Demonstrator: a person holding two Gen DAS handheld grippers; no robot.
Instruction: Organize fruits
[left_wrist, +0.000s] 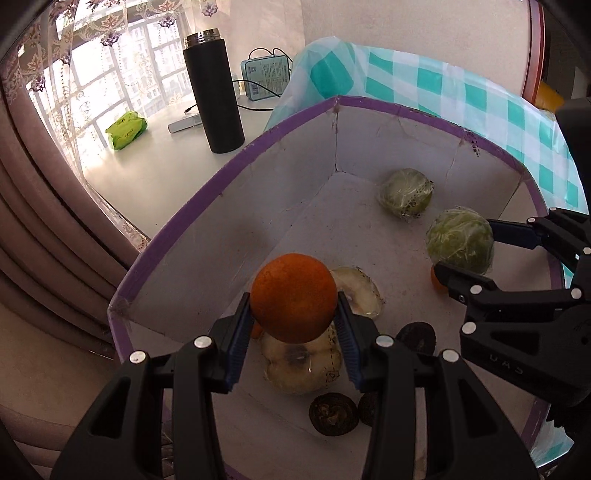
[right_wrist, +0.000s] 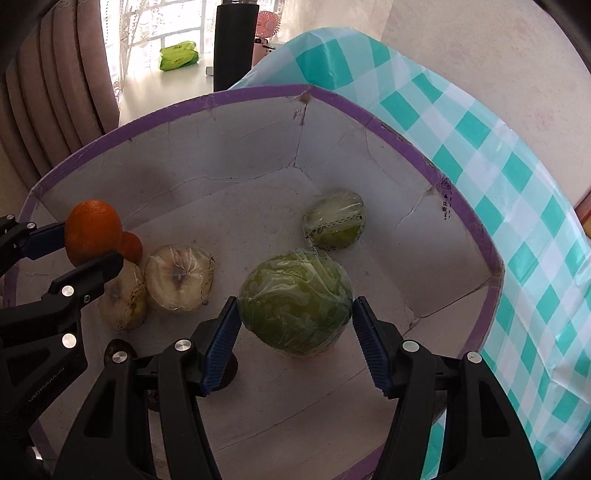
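Note:
My left gripper (left_wrist: 294, 317) is shut on an orange (left_wrist: 293, 297) and holds it above the floor of a white cardboard box with a purple rim (left_wrist: 207, 195). My right gripper (right_wrist: 295, 332) is shut on a green fruit wrapped in plastic film (right_wrist: 295, 301), also inside the box (right_wrist: 491, 254). The orange (right_wrist: 92, 230) and left gripper (right_wrist: 77, 251) show at the left of the right wrist view; the green fruit (left_wrist: 460, 240) and right gripper (left_wrist: 476, 251) show at the right of the left wrist view.
In the box lie a second wrapped green fruit (right_wrist: 334, 219), two wrapped pale apples (right_wrist: 179, 277), a small orange (right_wrist: 131, 245) and dark dried fruits (left_wrist: 334, 413). A teal checked cloth (right_wrist: 517, 184) lies right of the box. A black flask (left_wrist: 214, 92) stands on the sill behind.

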